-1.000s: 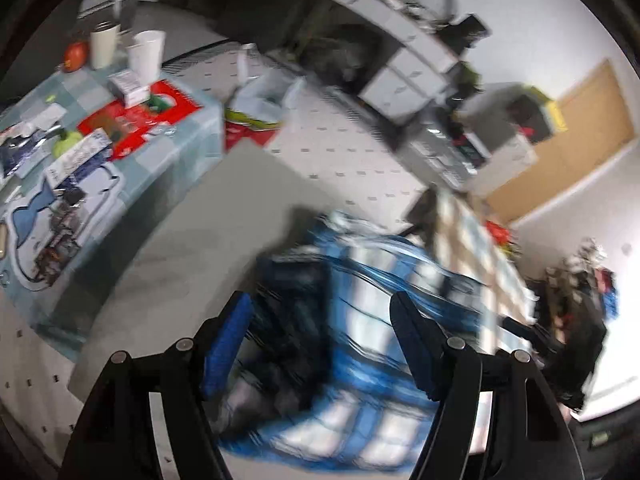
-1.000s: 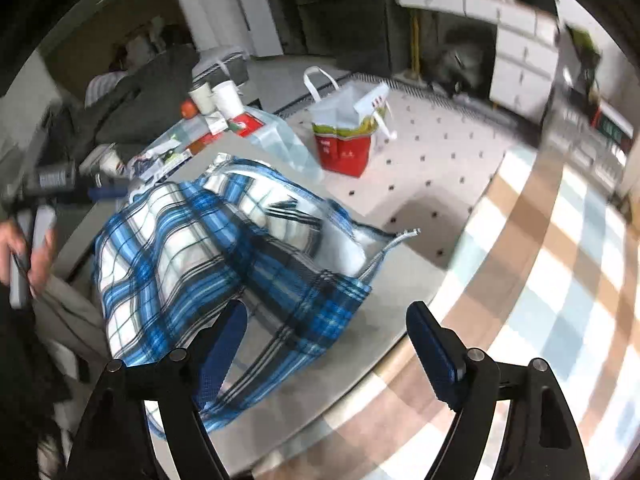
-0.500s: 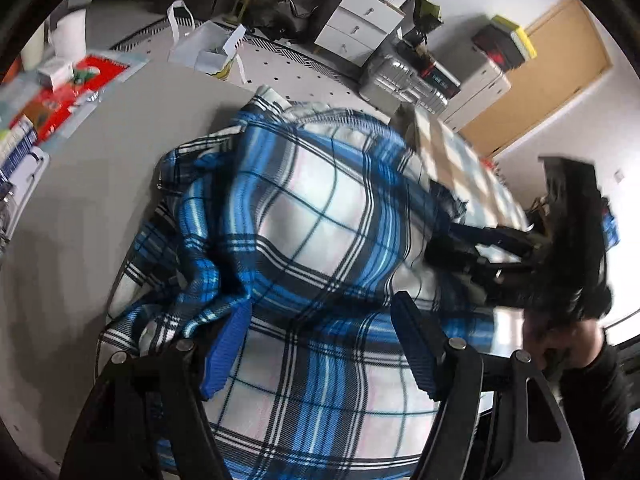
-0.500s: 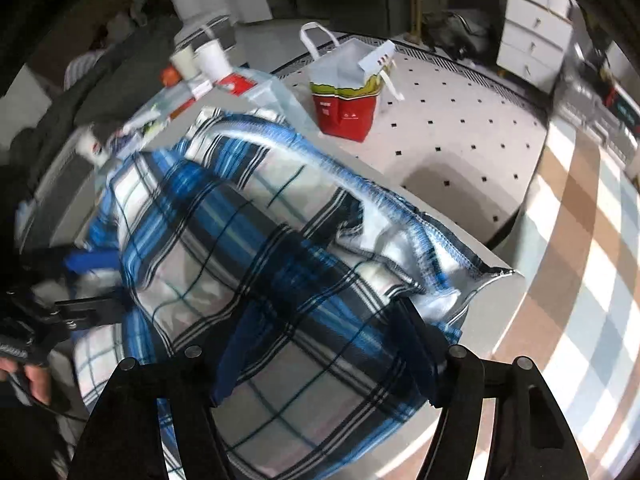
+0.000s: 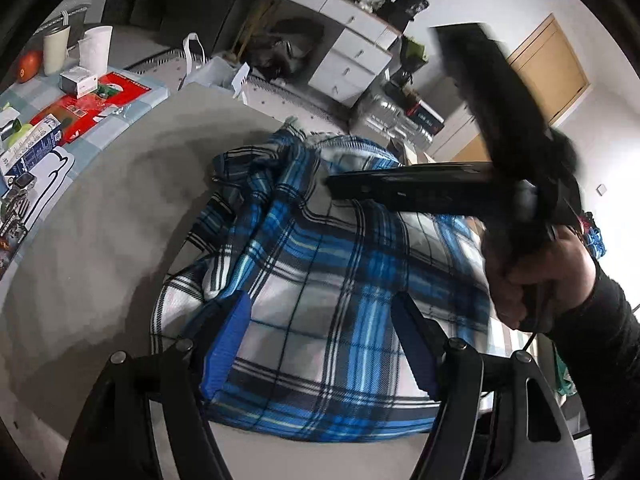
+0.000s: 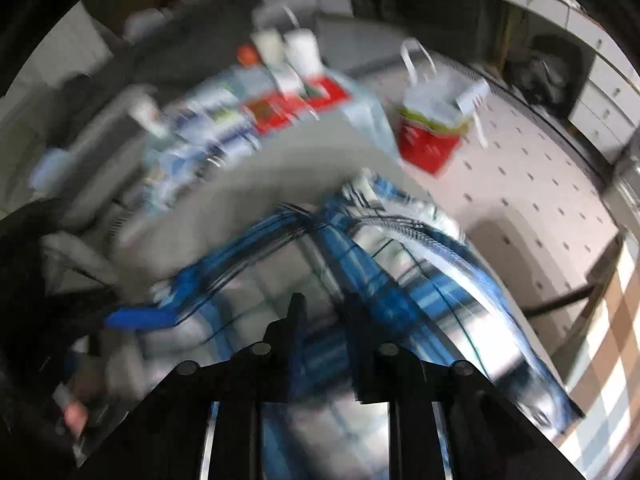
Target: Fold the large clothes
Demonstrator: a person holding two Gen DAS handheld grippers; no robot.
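Note:
A blue, white and black plaid shirt [image 5: 340,280] lies crumpled on the grey table [image 5: 120,208]. My left gripper [image 5: 320,336] hovers low over the shirt's near part. It is open, its blue pads [image 5: 228,336] wide apart with cloth lying under the gap. In the left wrist view the right gripper [image 5: 340,184] reaches in from the right, held by a hand [image 5: 536,280], its tip on the shirt's far fold. The blurred right wrist view shows the right gripper [image 6: 325,320] with its jaws closing narrowly on a ridge of the plaid shirt [image 6: 400,264].
A side table [image 5: 48,92] on the left carries cups [image 5: 96,50], boxes and papers. A red and white bag [image 6: 432,132] stands on the dotted floor beyond the table's far edge. White drawers [image 5: 352,60] line the far wall.
The right gripper's jaws went from wide open to nearly together on the shirt, and it swept in over the cloth. The left gripper sank closer to the shirt, still equally wide.

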